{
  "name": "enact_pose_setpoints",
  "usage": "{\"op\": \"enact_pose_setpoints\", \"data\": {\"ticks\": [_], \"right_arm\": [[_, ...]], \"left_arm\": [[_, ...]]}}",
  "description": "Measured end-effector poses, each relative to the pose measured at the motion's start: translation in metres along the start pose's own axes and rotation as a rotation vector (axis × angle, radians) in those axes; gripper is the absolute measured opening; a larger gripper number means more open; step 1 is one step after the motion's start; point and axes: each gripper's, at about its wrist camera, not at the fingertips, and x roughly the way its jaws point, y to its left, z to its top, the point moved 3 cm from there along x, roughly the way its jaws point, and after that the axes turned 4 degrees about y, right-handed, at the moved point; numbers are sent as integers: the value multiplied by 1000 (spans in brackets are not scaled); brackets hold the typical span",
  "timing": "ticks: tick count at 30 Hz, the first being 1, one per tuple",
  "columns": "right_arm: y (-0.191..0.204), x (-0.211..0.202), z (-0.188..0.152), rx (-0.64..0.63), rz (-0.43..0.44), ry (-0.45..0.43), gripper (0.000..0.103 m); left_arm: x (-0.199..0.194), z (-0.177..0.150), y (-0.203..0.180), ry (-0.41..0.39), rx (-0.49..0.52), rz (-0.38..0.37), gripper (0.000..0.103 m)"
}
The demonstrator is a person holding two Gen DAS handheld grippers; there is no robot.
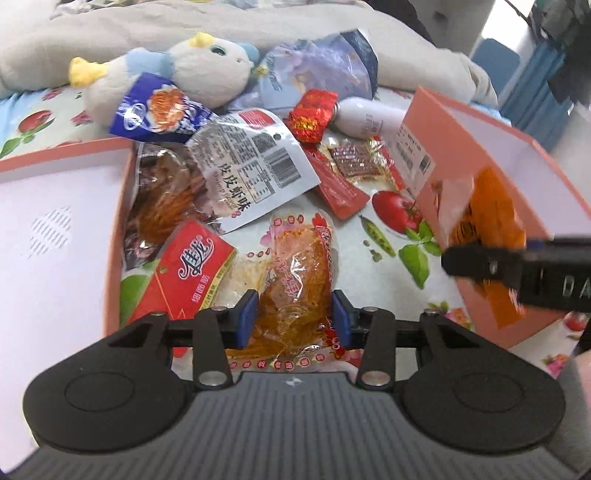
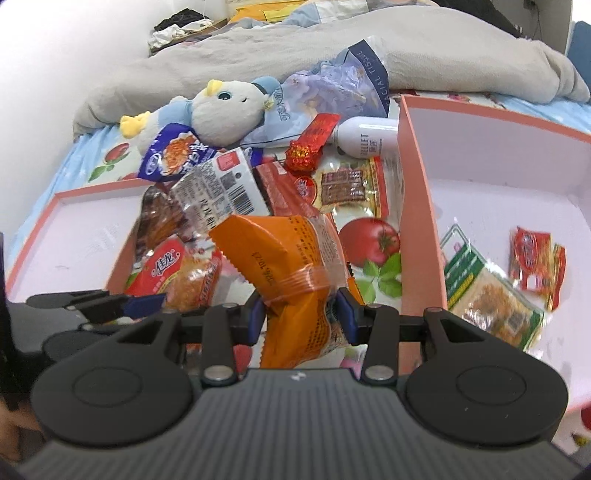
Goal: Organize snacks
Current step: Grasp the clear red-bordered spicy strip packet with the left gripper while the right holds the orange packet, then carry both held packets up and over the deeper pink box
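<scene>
Right wrist view shows our right box [image 2: 417,206] holding only two packets [image 2: 495,295] — the left box [image 2: 55,229] looks bare, so most sorting remains. Between them the snack pile [image 1: 229,192] lies on the sheet. Our right gripper [image 2: 301,314] pinches an orange packet [image 2: 288,258] above the pile; our left gripper [image 1: 294,317] straddles a clear-wrapped snack [image 1: 295,269], jaws apart around it, not visibly squeezing.

both wrist views look forward and slightly down from close above the bed, facing the grey duvet [image 1: 229,33] at the top of the frame. they share the plush toy [image 2: 221,112], the snack pile and the two pink boxes.
</scene>
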Motion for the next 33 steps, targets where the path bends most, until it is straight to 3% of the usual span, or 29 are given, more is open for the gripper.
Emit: {"op": "enact_pose_setpoints", "data": {"ticks": [14, 27, 33], "right_arm": [[-5, -54, -5, 77, 55, -32, 43], [-16, -132, 42, 69, 59, -208, 43], [-33, -168, 54, 65, 16, -299, 43]], "left_arm": [[-71, 10, -16, -61, -86, -1, 47], [-155, 70, -55, -209, -80, -45, 47], [-186, 91, -89, -271, -39, -71, 47]]}}
